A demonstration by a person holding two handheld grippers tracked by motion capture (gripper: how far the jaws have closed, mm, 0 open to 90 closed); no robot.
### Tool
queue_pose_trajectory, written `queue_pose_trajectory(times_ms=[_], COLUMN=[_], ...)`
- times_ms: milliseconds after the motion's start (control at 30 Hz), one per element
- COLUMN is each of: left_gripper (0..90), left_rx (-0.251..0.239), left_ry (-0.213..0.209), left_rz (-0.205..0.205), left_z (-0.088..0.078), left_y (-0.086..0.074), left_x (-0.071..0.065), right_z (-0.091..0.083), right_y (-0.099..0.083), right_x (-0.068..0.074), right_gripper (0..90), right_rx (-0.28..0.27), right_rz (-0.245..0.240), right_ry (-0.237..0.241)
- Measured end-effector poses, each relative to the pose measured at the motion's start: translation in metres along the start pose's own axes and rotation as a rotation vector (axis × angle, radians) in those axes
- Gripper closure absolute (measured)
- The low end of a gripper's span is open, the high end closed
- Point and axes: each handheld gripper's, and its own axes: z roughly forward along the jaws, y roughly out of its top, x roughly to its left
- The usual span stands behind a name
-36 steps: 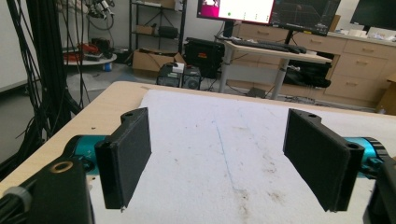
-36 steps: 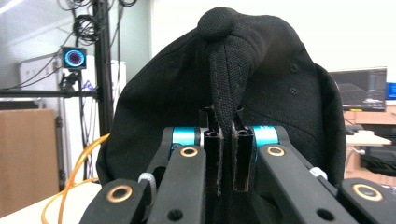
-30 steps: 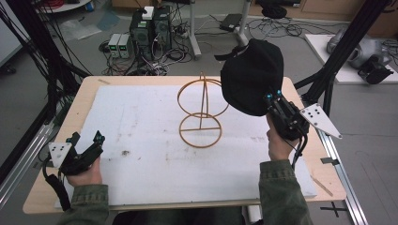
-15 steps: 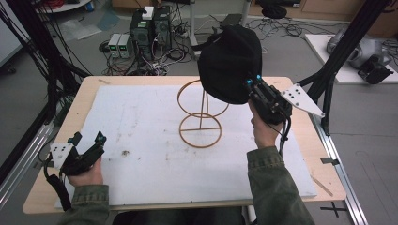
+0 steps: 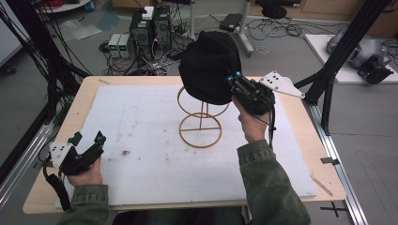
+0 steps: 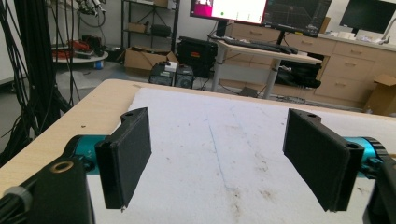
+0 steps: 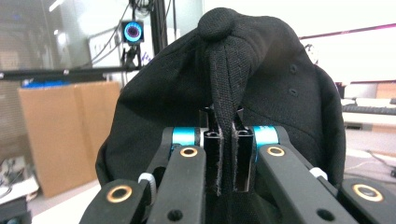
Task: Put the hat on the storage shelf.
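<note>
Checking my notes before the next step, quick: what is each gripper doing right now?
Left gripper: open, holding nothing.
Right gripper: closed on a fold of the black cap.

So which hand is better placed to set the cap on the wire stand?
Right. The right tool already pinches the black cap just above the wire stand; the left tool sits open at the table's near-left corner.
</note>
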Motion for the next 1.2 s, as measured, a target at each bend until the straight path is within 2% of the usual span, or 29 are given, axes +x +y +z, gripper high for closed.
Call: queue_pose_trajectory(times_ms=[33,67,167,200,267,300,567,800,1200], left_gripper=[23.7,23.7,23.7,23.7,23.7,23.7,23.7,23.7,23.7], left_rx=[0.000,-0.001,0.003,0.008,0.015,0.017,0.019,0.018,0.019], left_ry=[0.000,0.000,-0.004,-0.013,-0.016,-0.017,-0.022,-0.019,-0.016], left_rz=[0.000,-0.004,-0.012,-0.018,-0.018,-0.021,-0.021,-0.030,-0.038], left_z=[0.000,0.000,0.001,0.002,0.003,0.003,0.003,0.004,0.004], left_y=[0.000,0.000,0.000,-0.001,-0.001,-0.001,-0.001,-0.001,-0.001], left_x=[0.000,0.000,0.000,0.001,0.001,0.002,0.003,0.004,0.005], right_z=[0.000,0.002,0.004,0.006,0.008,0.010,0.016,0.018,0.021], right_y=[0.000,0.002,0.003,0.003,0.003,0.000,-0.008,-0.010,-0.013], right_x=[0.000,0.000,0.001,0.002,0.002,0.002,0.005,0.007,0.010], right_gripper=[87.1,87.0,87.0,86.8,86.7,86.5,86.1,85.5,83.9], right_rx=[0.000,0.041,0.071,0.107,0.121,0.162,0.231,0.236,0.257], right_rz=[0.000,0.005,-0.002,-0.002,0.001,-0.007,-0.045,-0.053,-0.035], right_ry=[0.000,0.026,0.031,0.036,0.035,0.029,0.026,0.027,0.045])
